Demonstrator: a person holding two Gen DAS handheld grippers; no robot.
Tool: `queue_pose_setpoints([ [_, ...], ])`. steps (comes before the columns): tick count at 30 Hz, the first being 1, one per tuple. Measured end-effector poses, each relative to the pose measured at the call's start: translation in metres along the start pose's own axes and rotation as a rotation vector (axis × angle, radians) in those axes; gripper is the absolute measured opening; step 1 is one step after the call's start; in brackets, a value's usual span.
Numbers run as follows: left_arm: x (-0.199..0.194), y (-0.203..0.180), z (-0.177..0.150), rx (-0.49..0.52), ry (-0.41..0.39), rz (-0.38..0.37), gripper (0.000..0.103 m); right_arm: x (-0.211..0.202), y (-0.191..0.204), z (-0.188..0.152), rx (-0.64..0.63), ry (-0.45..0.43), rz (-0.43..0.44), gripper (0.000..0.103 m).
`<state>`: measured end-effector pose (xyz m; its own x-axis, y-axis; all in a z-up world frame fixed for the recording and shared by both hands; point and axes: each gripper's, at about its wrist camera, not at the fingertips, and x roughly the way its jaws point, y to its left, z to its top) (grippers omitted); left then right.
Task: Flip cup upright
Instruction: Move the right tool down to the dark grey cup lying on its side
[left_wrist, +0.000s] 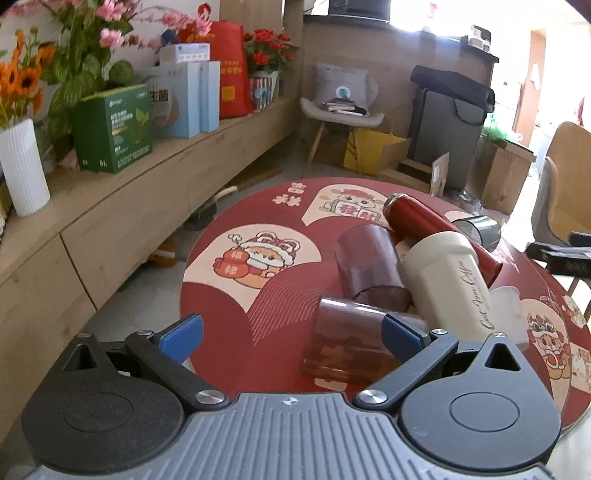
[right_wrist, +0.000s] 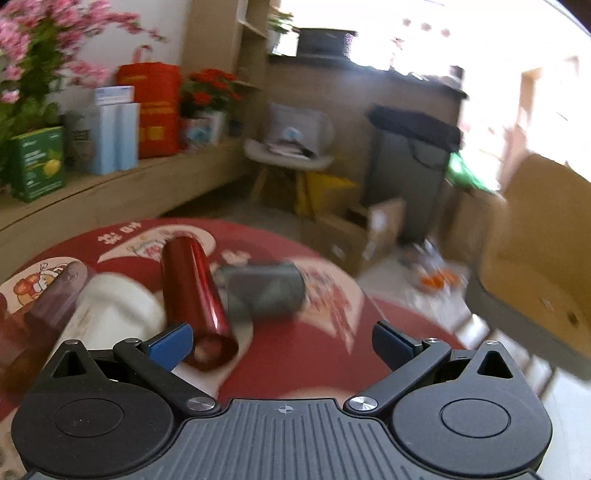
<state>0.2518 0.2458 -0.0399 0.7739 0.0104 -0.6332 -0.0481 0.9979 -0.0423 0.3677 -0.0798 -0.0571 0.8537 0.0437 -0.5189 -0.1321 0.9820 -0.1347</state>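
the left tool (left_wrist: 291, 334) hangs low over the near edge of a round red worktop (left_wrist: 236, 295) printed with cartoon figures, its blue-padded fingers (left_wrist: 183, 338) spread wide and holding nothing. a tinted see-through cup (left_wrist: 343, 341) lies on its side on the worktop just ahead of this tool, toward its right finger, whose pad overlaps the cup's edge in the view; whether they touch i cannot tell. just beyond it a second tinted cup (left_wrist: 369, 266) also lies on its side, and beside that a cream tumbler (left_wrist: 450, 288) with script lettering lies tipped over, touching a red metal cup (left_wrist: 439, 236) that lies across behind it. a dark grey cup (left_wrist: 478, 227) lies on its side farther back, near the worktop's far right edge. the right wrist view is blurred; the right tool (right_wrist: 282, 343) is likewise wide open and empty, over the same worktop (right_wrist: 295, 354). there the red metal cup (right_wrist: 195, 291) lies with its open mouth toward the camera, just beside the left finger (right_wrist: 170, 345), the dark grey cup (right_wrist: 264, 291) lies on its side right behind it, and the cream tumbler (right_wrist: 110, 310) sits to the left. a long wooden shelf (left_wrist: 122, 192) along the wall carries boxes, a red bag (left_wrist: 229, 70) and flowers in a white vase (left_wrist: 22, 166).
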Motion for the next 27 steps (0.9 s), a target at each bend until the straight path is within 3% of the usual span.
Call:
queue_pose_setpoints([
  [4, 0.005, 0.007, -0.004, -0.073, -0.002, -0.004, 0.103, 0.046, -0.011, 0.018, 0.012, 0.035, 0.016, 0.103],
  [8, 0.012, 0.005, -0.006, -0.079, 0.014, -0.012, 0.103, 0.082, -0.008, 0.028, -0.032, 0.068, 0.046, 0.103],
  [15, 0.014, 0.009, -0.007, -0.091, 0.009, -0.004, 0.103, 0.105, 0.000, 0.039, -0.008, 0.072, 0.127, 0.103],
  [21, 0.012, 0.009, -0.007, -0.100, 0.003, 0.000, 0.103, 0.110, -0.015, 0.049, 0.177, 0.074, 0.088, 0.103],
  [27, 0.010, 0.007, -0.009, -0.083, -0.001, -0.015, 0.103, 0.132, -0.022, 0.055, 0.300, 0.172, -0.008, 0.103],
])
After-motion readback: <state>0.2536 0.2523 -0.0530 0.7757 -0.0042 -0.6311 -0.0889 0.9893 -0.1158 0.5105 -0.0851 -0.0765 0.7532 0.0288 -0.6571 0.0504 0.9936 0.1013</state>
